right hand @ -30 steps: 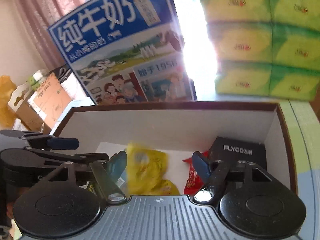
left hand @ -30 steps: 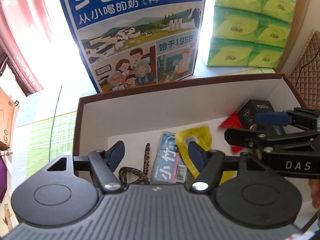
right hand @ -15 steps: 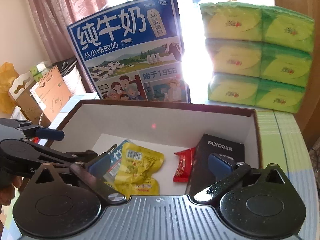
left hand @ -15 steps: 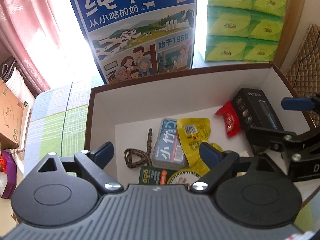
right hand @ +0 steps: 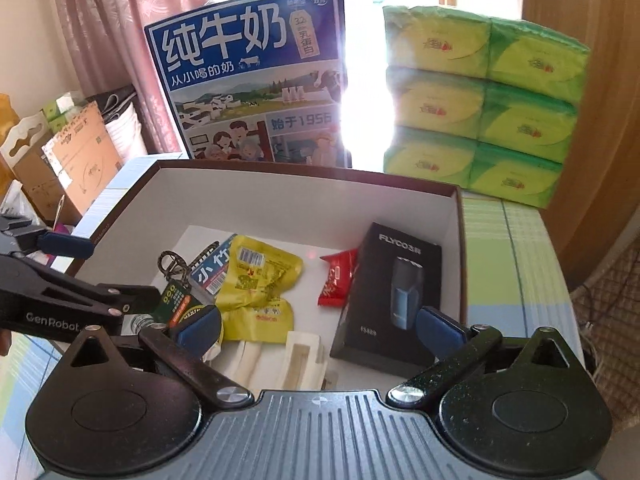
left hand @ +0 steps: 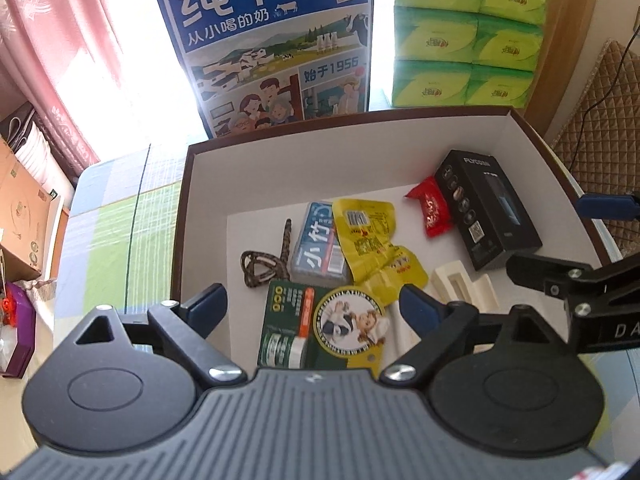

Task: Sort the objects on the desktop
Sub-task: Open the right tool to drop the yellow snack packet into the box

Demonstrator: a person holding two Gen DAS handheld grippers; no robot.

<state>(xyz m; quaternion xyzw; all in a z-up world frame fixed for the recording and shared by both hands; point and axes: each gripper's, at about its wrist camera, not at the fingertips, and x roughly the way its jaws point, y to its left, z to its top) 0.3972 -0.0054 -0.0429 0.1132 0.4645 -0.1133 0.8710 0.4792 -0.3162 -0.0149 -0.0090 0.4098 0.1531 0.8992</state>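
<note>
both claws gape empty above the brown box (left hand: 182, 216): left gripper (left hand: 314, 306) over the green tin (left hand: 280, 332), right gripper (right hand: 318, 326) beside the black shaver box (right hand: 390, 292). crowded snack packets risk a double pick or snagged cord (left hand: 260, 262).

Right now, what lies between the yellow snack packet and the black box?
A red candy wrapper lies between the yellow packet and black box; both views show it.
</note>
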